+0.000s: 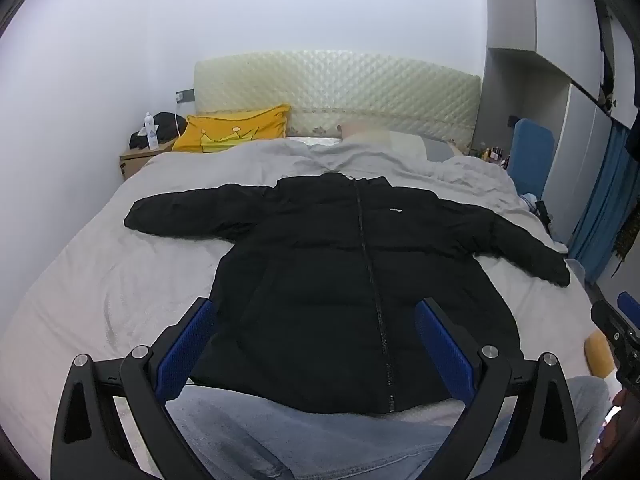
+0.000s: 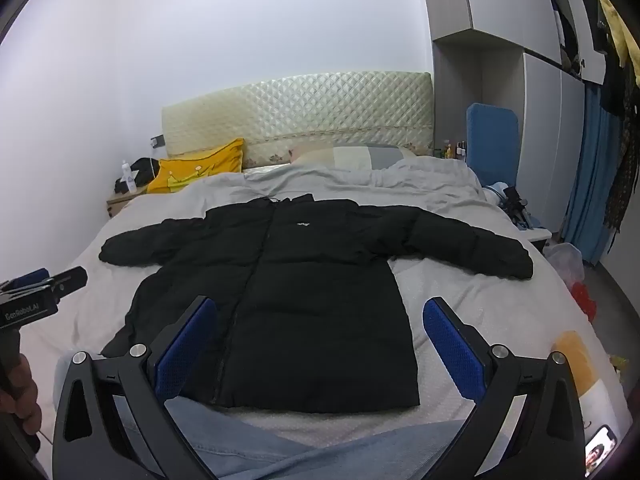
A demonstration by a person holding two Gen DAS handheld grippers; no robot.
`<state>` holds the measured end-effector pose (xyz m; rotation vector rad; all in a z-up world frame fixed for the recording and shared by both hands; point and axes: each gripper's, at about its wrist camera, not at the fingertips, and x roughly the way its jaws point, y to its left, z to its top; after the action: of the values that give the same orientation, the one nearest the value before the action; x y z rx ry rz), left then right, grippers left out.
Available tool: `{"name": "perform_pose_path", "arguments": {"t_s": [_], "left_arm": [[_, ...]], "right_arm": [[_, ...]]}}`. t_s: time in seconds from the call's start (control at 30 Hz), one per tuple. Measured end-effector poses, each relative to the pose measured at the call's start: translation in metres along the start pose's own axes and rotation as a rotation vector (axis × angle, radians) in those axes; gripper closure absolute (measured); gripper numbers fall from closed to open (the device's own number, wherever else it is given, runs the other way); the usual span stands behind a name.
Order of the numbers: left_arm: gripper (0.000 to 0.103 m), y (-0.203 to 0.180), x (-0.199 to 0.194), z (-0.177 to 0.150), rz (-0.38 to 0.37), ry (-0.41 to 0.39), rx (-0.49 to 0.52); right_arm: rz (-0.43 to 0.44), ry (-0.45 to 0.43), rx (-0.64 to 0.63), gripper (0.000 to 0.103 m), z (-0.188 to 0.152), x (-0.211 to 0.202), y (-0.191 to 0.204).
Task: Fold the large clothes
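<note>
A large black puffer jacket (image 1: 340,280) lies flat, front up and zipped, on the grey bed sheet (image 1: 100,288), both sleeves spread out sideways. It also shows in the right wrist view (image 2: 304,288). My left gripper (image 1: 316,316) is open and empty, held above the jacket's lower hem. My right gripper (image 2: 320,316) is open and empty, above the hem's right part. The left gripper shows at the left edge of the right wrist view (image 2: 40,288). The right gripper shows at the right edge of the left wrist view (image 1: 616,332).
A yellow pillow (image 1: 236,128) and a quilted headboard (image 1: 340,88) stand at the bed's far end. A wooden nightstand (image 1: 140,160) with a bottle is far left. A blue chair (image 2: 492,140) and wardrobe are right. A phone (image 2: 600,452) lies near right.
</note>
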<state>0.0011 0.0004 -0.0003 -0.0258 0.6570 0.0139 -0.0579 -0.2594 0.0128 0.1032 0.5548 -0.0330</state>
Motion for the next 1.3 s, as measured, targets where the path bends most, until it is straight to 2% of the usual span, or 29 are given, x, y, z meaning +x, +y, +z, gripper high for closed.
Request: {"name": "perform_pose_path", "arguments": {"t_s": [0.1, 0.2, 0.37, 0.53, 1.3], "left_arm": [[0.003, 0.000, 0.000, 0.001, -0.011, 0.004, -0.006], [0.003, -0.015, -0.002, 0.001, -0.023, -0.002, 0.004], [0.003, -0.001, 0.010, -0.004, -0.038, 0.007, 0.003], [0.003, -0.003, 0.016, -0.003, -0.042, 0.017, 0.016], [0.003, 0.005, 0.012, 0.001, -0.029, 0.026, -0.004]], "right_arm": [[-0.009, 0.005, -0.004, 0.000, 0.003, 0.002, 0.004], [-0.014, 0.008, -0.010, 0.000, 0.005, 0.004, 0.004], [-0.034, 0.018, 0.002, 0.000, 0.010, 0.008, 0.005], [-0.025, 0.007, 0.010, 0.000, 0.006, 0.007, 0.000], [-0.013, 0.005, -0.018, 0.000, 0.004, 0.013, 0.004]]}}
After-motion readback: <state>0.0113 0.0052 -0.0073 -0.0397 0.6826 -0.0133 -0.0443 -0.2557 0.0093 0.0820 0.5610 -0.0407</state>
